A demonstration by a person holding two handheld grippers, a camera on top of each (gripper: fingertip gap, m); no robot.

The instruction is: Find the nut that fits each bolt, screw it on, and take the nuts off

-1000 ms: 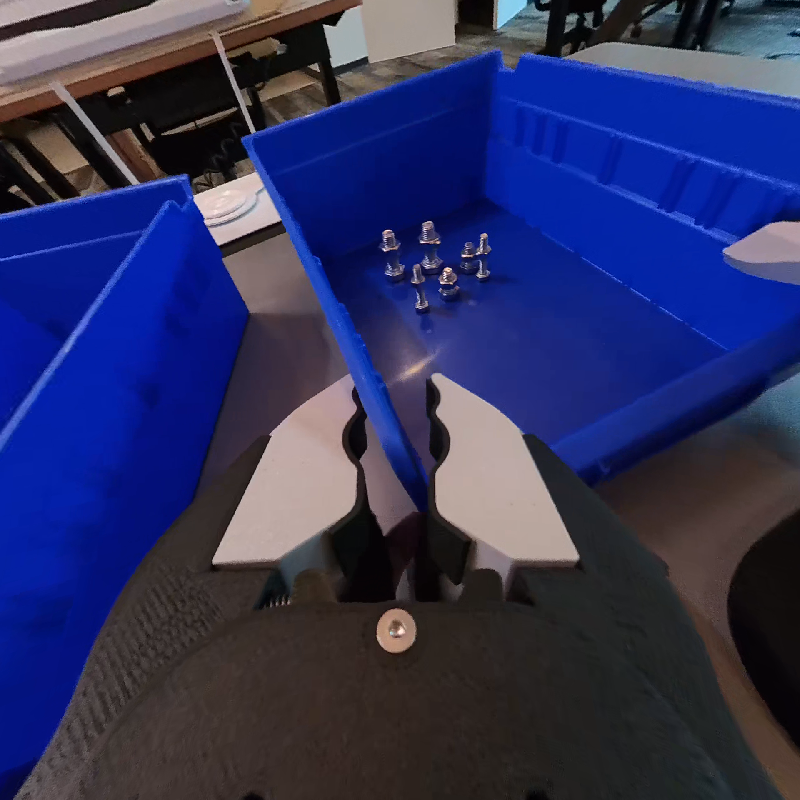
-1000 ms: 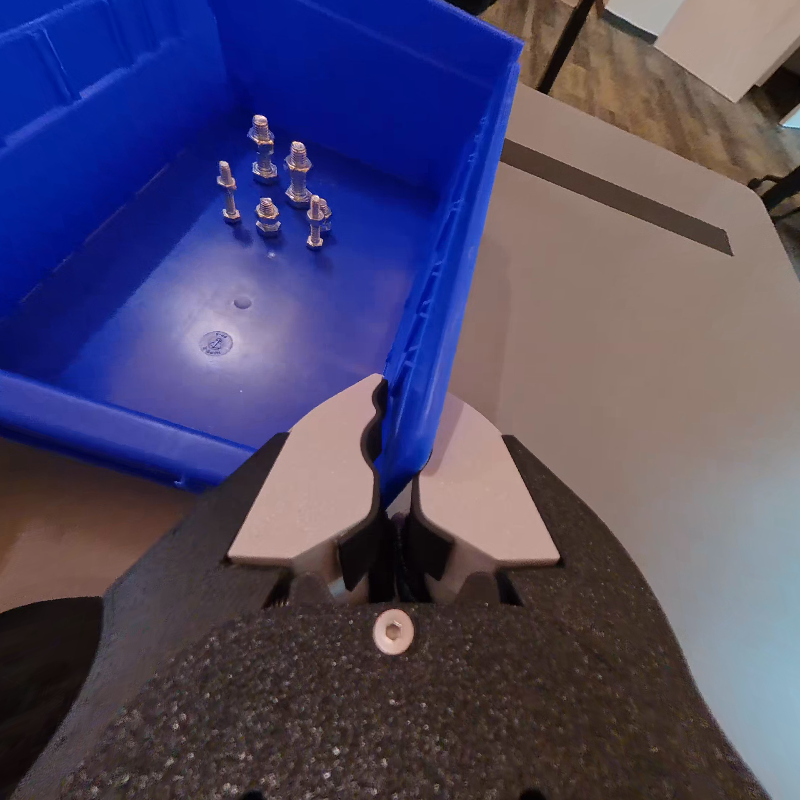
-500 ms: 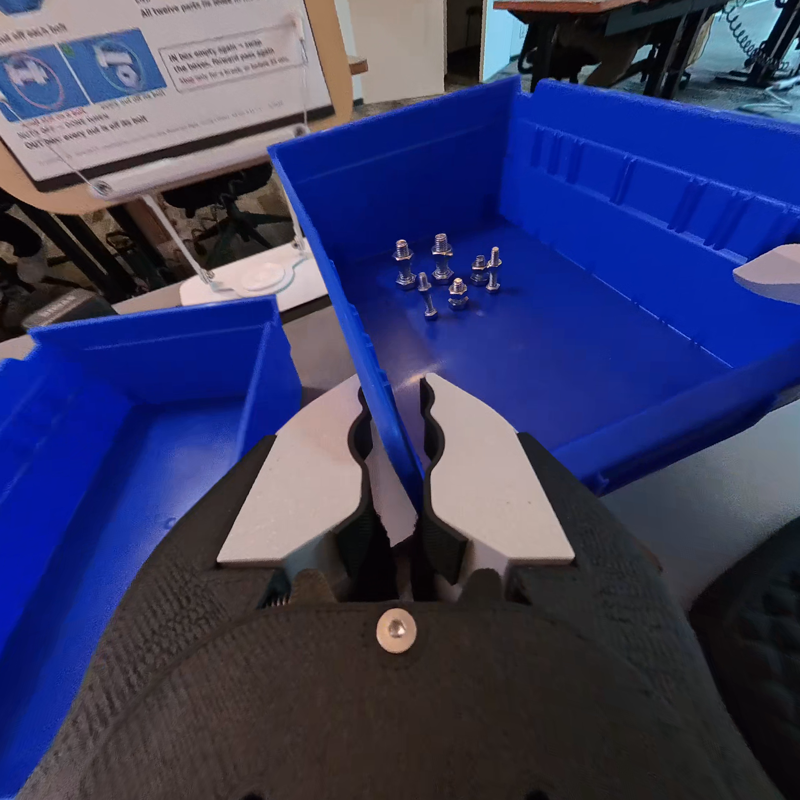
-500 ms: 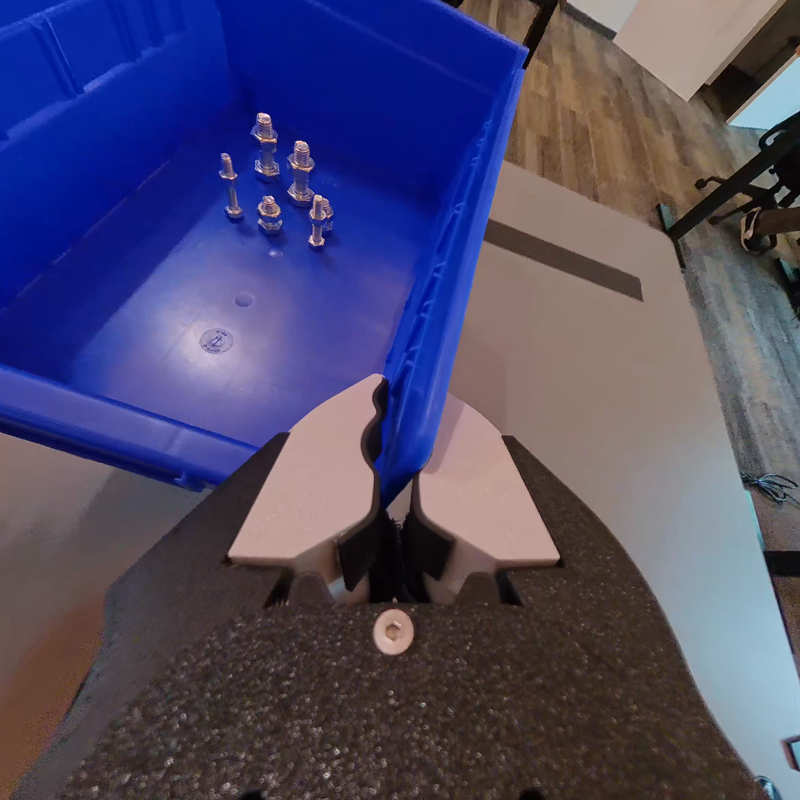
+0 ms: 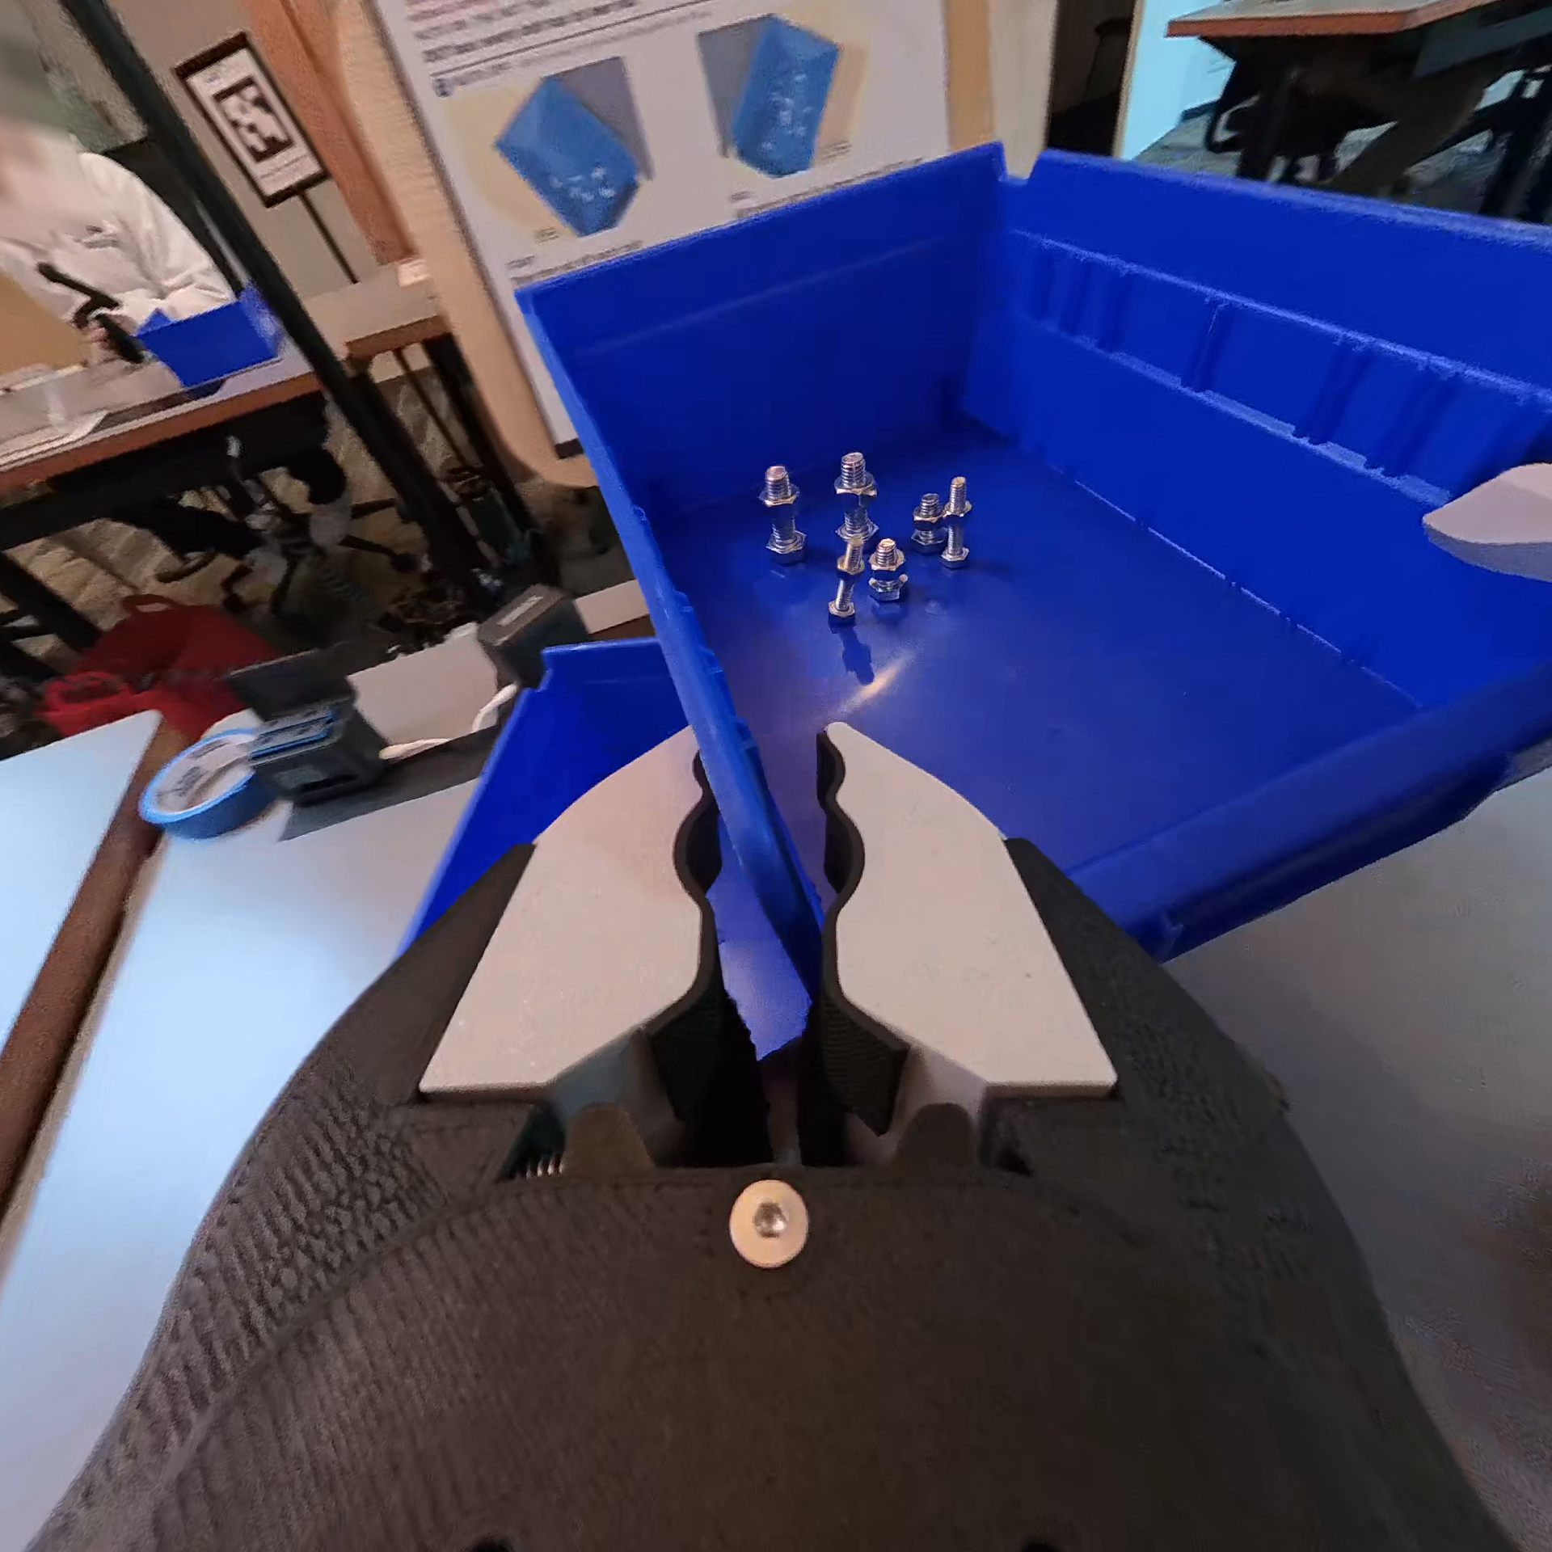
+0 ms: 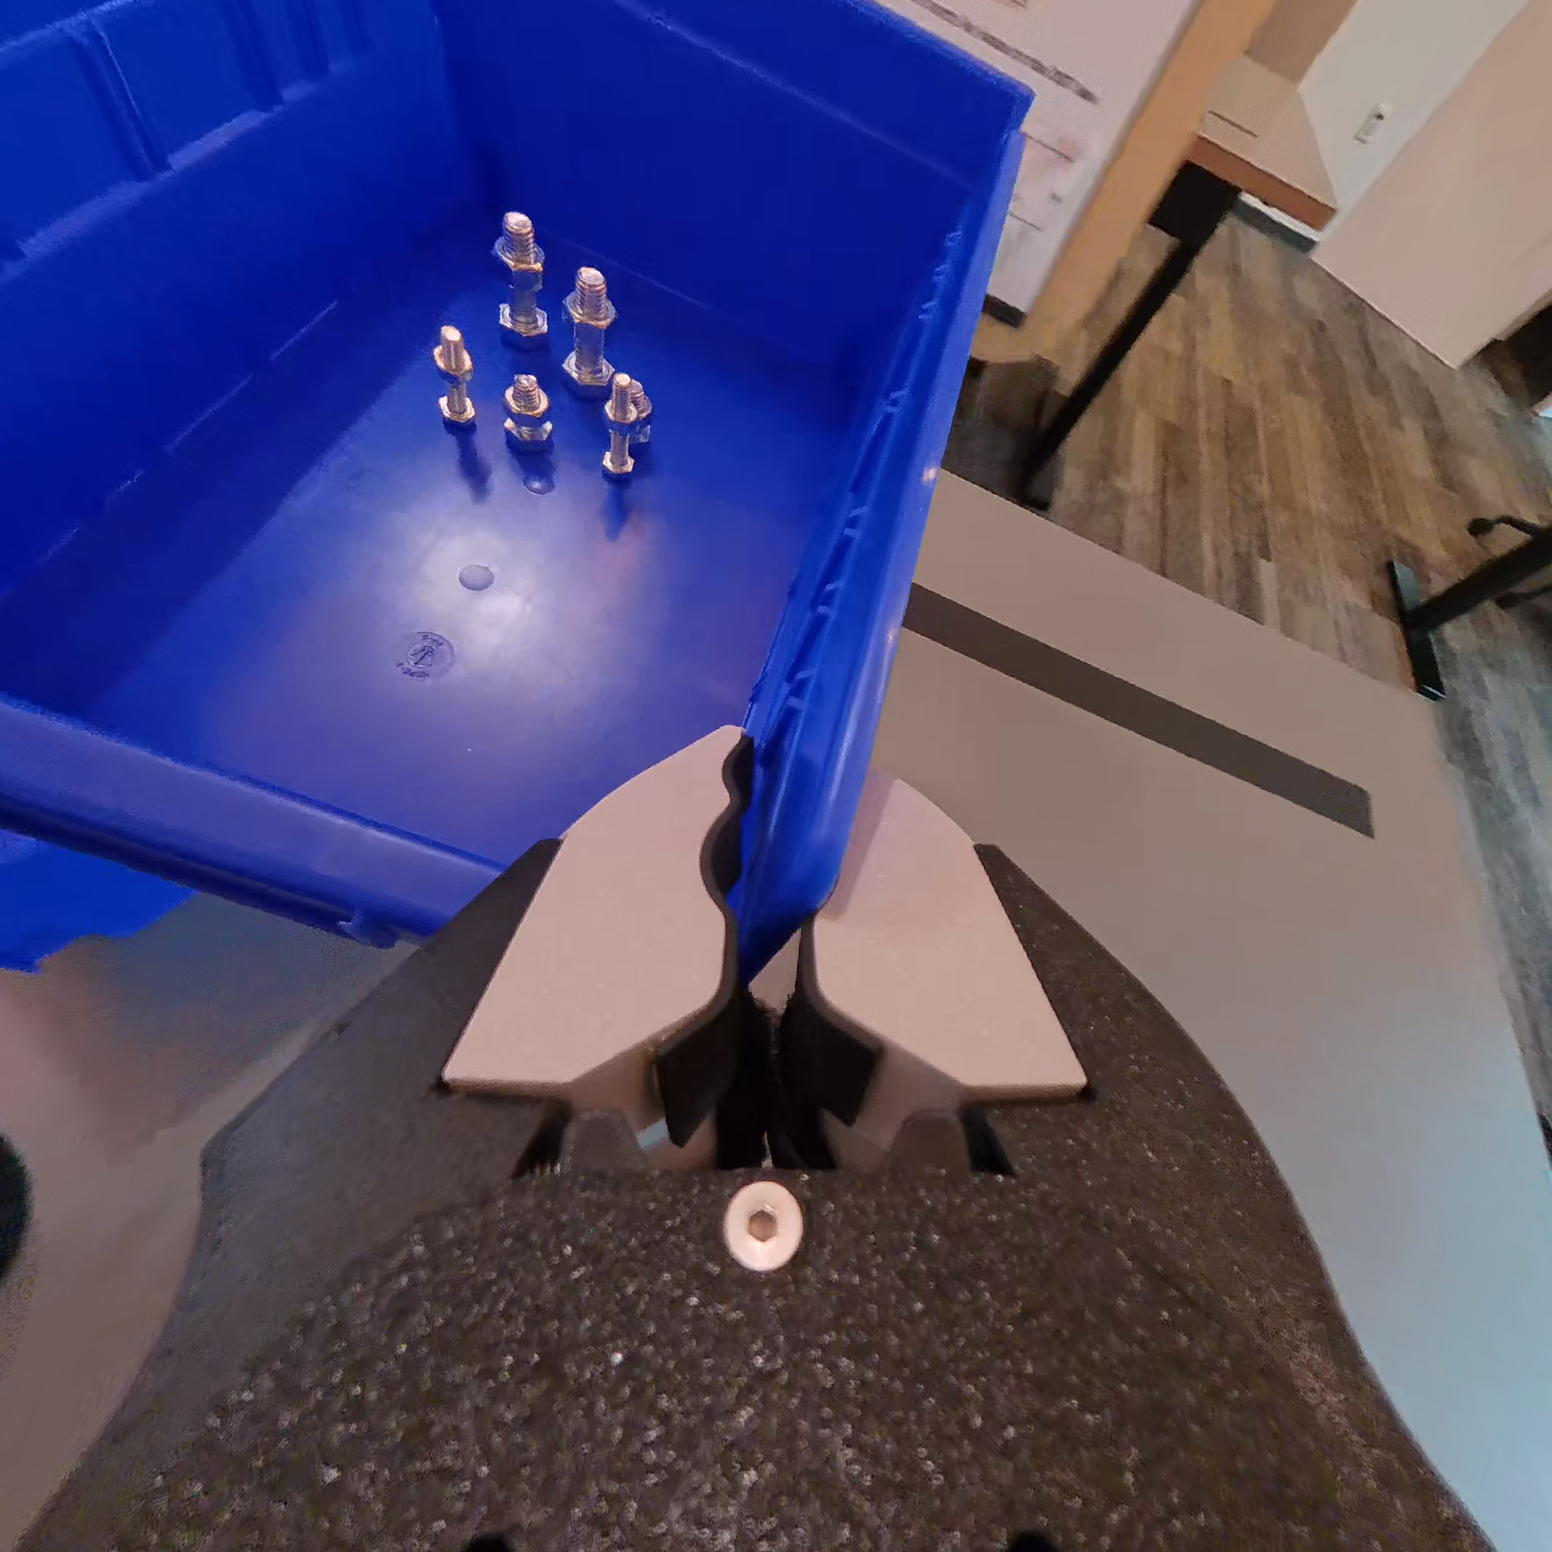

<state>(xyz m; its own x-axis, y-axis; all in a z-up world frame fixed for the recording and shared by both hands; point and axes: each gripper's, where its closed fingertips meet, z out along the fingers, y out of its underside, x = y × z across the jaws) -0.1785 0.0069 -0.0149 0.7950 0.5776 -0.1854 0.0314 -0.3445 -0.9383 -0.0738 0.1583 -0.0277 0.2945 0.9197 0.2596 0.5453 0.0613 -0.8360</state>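
Note:
A blue bin (image 5: 1260, 277) holds several silver bolts with nuts on them (image 5: 865, 537), standing upright near its far corner; they also show in the right wrist view (image 6: 546, 353). My left gripper (image 5: 760, 739) is shut on the bin's left wall, which runs slantwise between the pads. My right gripper (image 6: 806, 764) is shut on the bin's right wall (image 6: 882, 504); one of its fingers (image 5: 1495, 529) shows at the right edge of the left wrist view. The bin hangs between the two grippers above the grey table (image 6: 1176, 966).
A second blue bin (image 5: 537, 756) sits below the held one, to the left. A blue tape roll (image 5: 197, 785) and a dark device (image 5: 311, 722) lie beyond it. A poster board (image 5: 672, 109) stands behind. A person in white (image 5: 92, 243) is at a far table. A dark strip (image 6: 1134, 714) crosses the table. Across from one pair of fingers to the other is roughly 20 cm.
Both grippers have risen with the bin between them; the second bin and the table have dropped lower in view. The left pads closed a little further on the wall. The bolts stayed upright.

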